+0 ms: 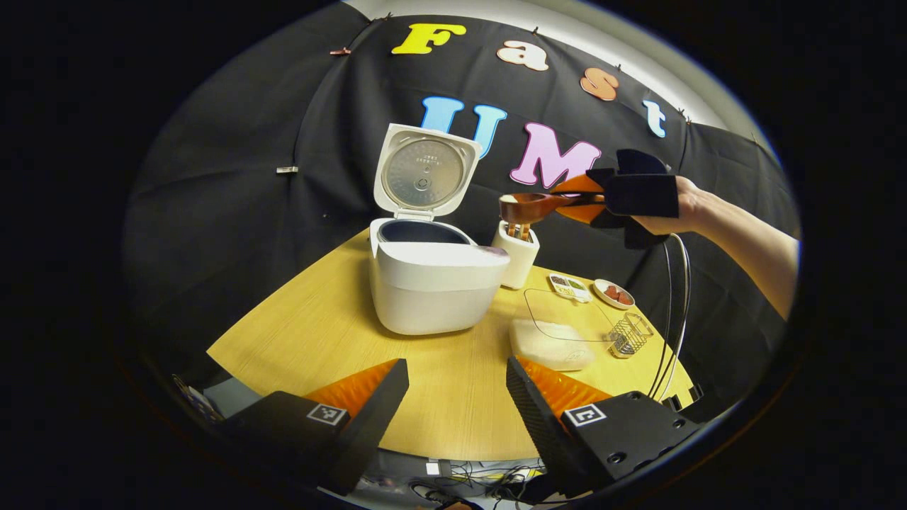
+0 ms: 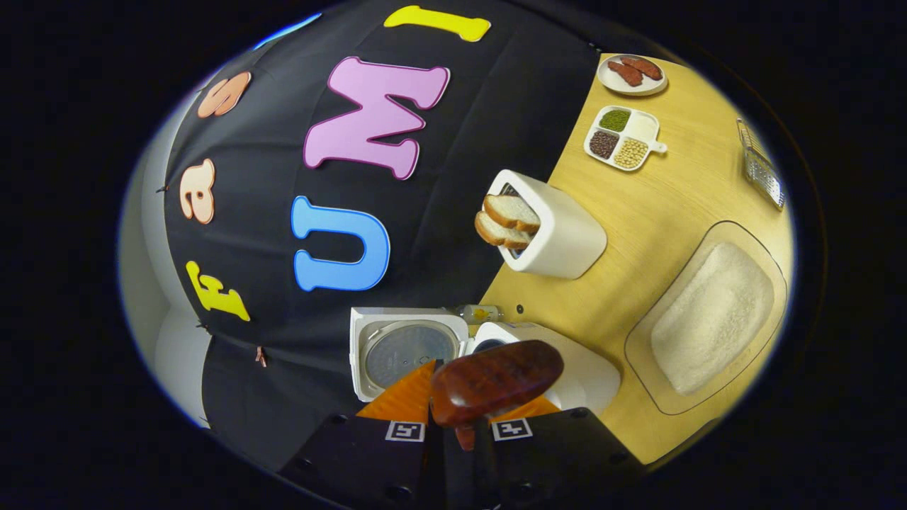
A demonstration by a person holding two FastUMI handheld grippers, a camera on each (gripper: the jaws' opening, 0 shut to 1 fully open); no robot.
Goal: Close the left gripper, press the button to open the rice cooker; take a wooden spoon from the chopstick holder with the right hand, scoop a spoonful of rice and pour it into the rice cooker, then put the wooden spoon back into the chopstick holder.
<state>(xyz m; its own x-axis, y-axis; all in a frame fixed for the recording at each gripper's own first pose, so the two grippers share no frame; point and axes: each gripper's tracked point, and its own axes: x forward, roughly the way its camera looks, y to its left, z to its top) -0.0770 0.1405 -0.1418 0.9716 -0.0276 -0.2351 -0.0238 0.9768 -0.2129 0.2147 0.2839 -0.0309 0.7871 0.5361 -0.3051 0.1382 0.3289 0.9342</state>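
Nearest me, my left gripper (image 1: 453, 397) hangs with its jaws apart over the table (image 1: 319, 333). My right gripper (image 2: 453, 418) clamps the wooden spoon (image 2: 496, 382) right of the open rice cooker (image 1: 432, 283), above the chopstick holder (image 1: 517, 255).

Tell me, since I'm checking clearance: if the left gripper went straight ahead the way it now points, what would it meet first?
Probably the rice cooker, lid up, on the table ahead of the open left gripper. The line may instead graze the rice container just to the right; depth is unclear.
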